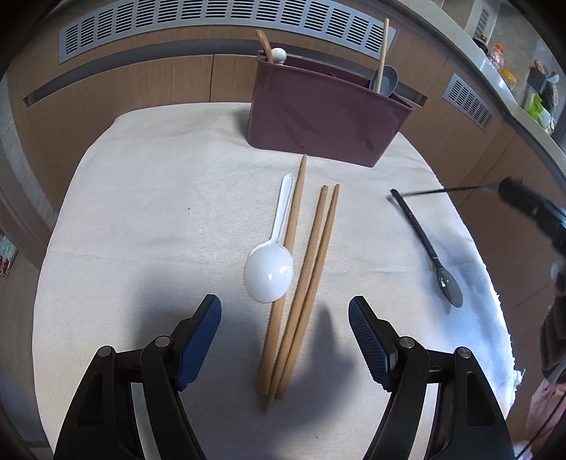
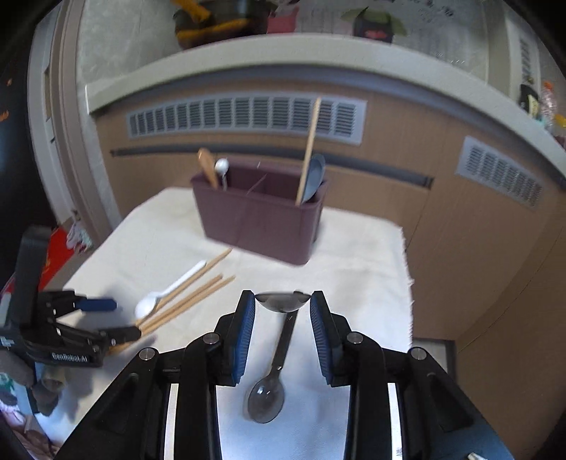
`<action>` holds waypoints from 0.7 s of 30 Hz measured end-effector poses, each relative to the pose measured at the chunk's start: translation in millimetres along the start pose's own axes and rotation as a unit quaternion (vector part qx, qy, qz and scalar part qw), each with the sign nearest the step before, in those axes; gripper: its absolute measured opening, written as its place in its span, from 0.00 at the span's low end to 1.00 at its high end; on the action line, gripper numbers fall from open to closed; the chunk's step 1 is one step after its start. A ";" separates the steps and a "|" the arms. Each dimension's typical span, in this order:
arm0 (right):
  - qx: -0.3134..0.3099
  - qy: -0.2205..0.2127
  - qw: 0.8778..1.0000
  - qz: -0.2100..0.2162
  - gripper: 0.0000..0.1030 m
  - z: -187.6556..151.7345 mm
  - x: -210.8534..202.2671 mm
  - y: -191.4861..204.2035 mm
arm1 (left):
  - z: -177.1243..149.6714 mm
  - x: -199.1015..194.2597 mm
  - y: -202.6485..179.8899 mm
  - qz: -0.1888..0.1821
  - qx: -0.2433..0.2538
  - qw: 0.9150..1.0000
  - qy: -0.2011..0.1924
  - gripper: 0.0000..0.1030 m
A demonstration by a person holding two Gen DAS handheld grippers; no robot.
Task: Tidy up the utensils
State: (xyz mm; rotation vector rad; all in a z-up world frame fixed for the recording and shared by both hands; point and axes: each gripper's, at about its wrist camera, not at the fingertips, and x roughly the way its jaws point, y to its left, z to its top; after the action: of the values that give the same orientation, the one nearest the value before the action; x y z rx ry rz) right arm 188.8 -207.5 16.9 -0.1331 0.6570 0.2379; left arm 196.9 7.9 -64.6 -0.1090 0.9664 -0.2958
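My left gripper [image 1: 284,308] hangs open over three wooden chopsticks [image 1: 307,269] and a white plastic spoon [image 1: 270,272], which lie together on the cream cloth [image 1: 148,212]. Nothing sits between its pads. My right gripper [image 2: 283,300] is shut on the bowl of a dark metal spoon [image 2: 283,302] and holds it off the cloth. In the left wrist view that spoon's thin handle [image 1: 442,191] sticks out leftward from the blurred right gripper [image 1: 509,187]. A black spoon [image 2: 269,389] lies on the cloth under the right gripper. The left gripper [image 2: 120,318] shows at the left.
A maroon utensil caddy [image 1: 318,116] stands at the back of the cloth. It holds a wooden spoon, a white-tipped utensil, a grey spoon and an upright chopstick [image 1: 382,53]. A wooden cabinet wall with vent grilles [image 1: 212,21] runs behind. The cloth's edge drops off at the right.
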 end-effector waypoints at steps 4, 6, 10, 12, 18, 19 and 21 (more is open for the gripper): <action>0.008 -0.042 0.999 -0.015 0.29 18.0 -20.3 -9.3 | 1.2 -9.9 -10.0 -0.005 0.009 1.000 -0.012 0.73; 0.014 -0.051 0.998 -0.014 0.28 24.3 -24.3 -12.6 | 2.3 -16.2 -14.0 -0.008 0.011 1.000 -0.022 0.73; 0.028 -0.055 0.998 -0.012 0.28 29.8 -22.5 -20.0 | 5.5 -22.4 -23.3 -0.015 0.029 0.999 -0.040 0.72; 0.039 -0.050 0.998 -0.006 0.28 26.3 -19.3 -24.3 | 8.3 -20.6 -27.2 -0.022 0.040 0.998 -0.039 0.67; 0.052 -0.042 0.998 0.003 0.27 14.2 -16.0 -31.9 | 24.1 -1.5 -33.8 -0.026 0.061 0.998 -0.022 0.58; 0.053 -0.042 0.998 0.002 0.27 13.5 -15.9 -32.8 | 26.8 2.2 -34.7 -0.027 0.063 0.997 -0.018 0.58; 0.052 -0.041 0.998 0.003 0.23 13.2 -14.9 -33.9 | 32.2 10.8 -38.7 -0.031 0.073 0.997 -0.009 0.57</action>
State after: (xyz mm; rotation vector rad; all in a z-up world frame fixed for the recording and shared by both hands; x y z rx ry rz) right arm 194.0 -240.2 38.1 -0.0214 0.5866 0.2134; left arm 221.4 -33.5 -46.3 -0.0085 0.9224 -0.4217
